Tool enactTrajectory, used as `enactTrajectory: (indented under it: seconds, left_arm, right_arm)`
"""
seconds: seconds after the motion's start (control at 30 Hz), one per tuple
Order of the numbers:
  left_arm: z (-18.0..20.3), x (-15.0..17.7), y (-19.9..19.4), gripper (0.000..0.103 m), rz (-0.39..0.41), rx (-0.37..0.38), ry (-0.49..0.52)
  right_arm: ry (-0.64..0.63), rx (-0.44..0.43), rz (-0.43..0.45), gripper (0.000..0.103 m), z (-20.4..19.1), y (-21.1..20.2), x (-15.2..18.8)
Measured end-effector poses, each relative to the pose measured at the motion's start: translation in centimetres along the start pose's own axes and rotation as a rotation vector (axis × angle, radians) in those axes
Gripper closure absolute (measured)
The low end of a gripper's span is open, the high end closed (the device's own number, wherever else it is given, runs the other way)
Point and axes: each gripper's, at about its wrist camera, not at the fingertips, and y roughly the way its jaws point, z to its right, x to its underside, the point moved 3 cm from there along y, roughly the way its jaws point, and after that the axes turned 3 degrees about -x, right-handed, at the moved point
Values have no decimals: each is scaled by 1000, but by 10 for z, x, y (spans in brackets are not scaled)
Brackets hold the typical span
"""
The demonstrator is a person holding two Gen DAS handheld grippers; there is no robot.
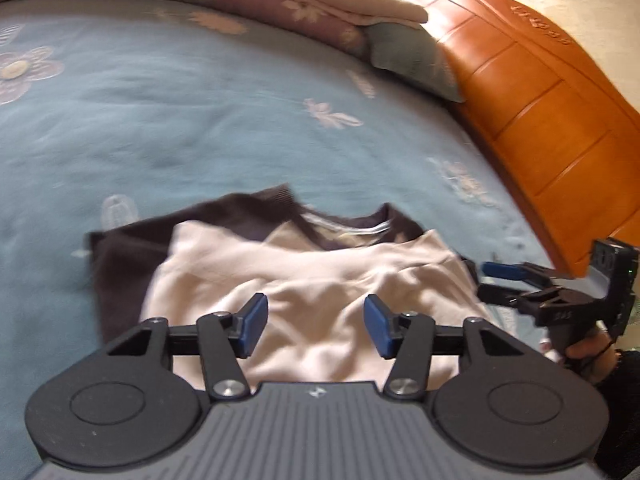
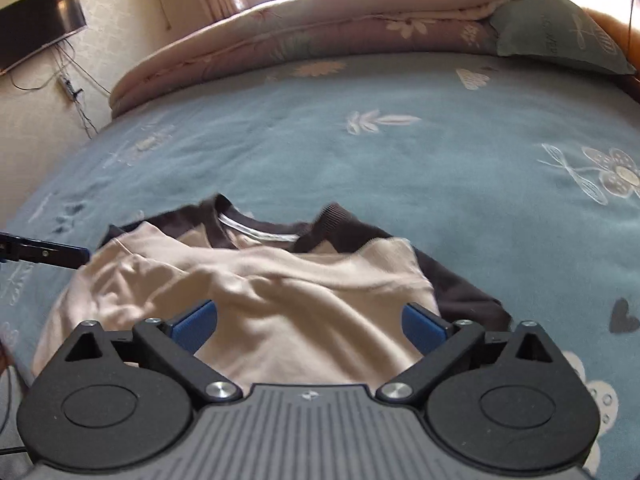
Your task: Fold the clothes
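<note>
The sweater [image 2: 256,292], cream body with dark brown sleeves and collar, lay folded and rumpled on the near part of the blue bedspread [image 2: 400,168]. The left gripper [image 1: 316,326] and right gripper [image 2: 310,326] were released above it, grasping nothing.

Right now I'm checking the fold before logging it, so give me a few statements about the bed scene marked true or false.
1. The beige and brown sweatshirt lies on a blue floral bedspread. True.
2. The left gripper pinches the cloth. False: it is open, nothing between its pads.
3. The right gripper is open. True.
4. The headboard is white metal. False: it is orange-brown wood.
5. A green pillow lies by the headboard. True.
</note>
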Motion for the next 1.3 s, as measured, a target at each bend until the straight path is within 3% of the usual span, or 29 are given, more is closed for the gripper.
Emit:
enactTrajectory:
  seconds: [0.1, 0.2, 0.33, 0.4, 0.47, 0.57, 0.7, 0.9, 1.0, 1.1, 1.23, 1.3]
  left_arm:
    - [3, -5, 32, 49, -30, -49, 13]
    - [-19, -6, 57, 53, -30, -124, -12]
    - [-38, -25, 49, 54, -29, -93, -166]
    - [-32, -30, 31, 52, -12, -117, -135]
    - [-26, -25, 9, 46, -10, -84, -114]
    - [-23, -4, -25, 40, -27, -39, -130]
    - [-38, 36, -68, 36, -43, -43, -204]
    - [-58, 92, -89, 36, -100, -53, -270]
    - [-44, 109, -85, 36, -165, -92, -149]
    - [-21, 116, -76, 35, -196, -241, 98]
    - [2, 130, -54, 35, -157, -457, 416]
    - [11, 133, -45, 33, -109, -506, 520]
  right_arm:
    - [-1, -62, -36, 0, -13, 27, -3]
    - [-2, 12, -78, 0, -4, 53, 7]
    - [6, 99, -79, 0, 11, 57, 12]
    - [31, 111, -69, 0, 8, 48, 12]
    - [55, 96, -53, 0, 3, 36, 21]
    - [97, 71, -32, 0, -4, 19, 36]
    - [137, 60, -10, 0, -17, -1, 61]
    - [181, -43, 4, 0, -43, -25, 70]
    - [164, -88, 18, 0, -62, -32, 67]
    - [98, -73, 24, 0, -84, -38, 66]
    - [54, -75, 22, 0, -102, -43, 69]
    - [55, -71, 26, 0, -105, -45, 71]
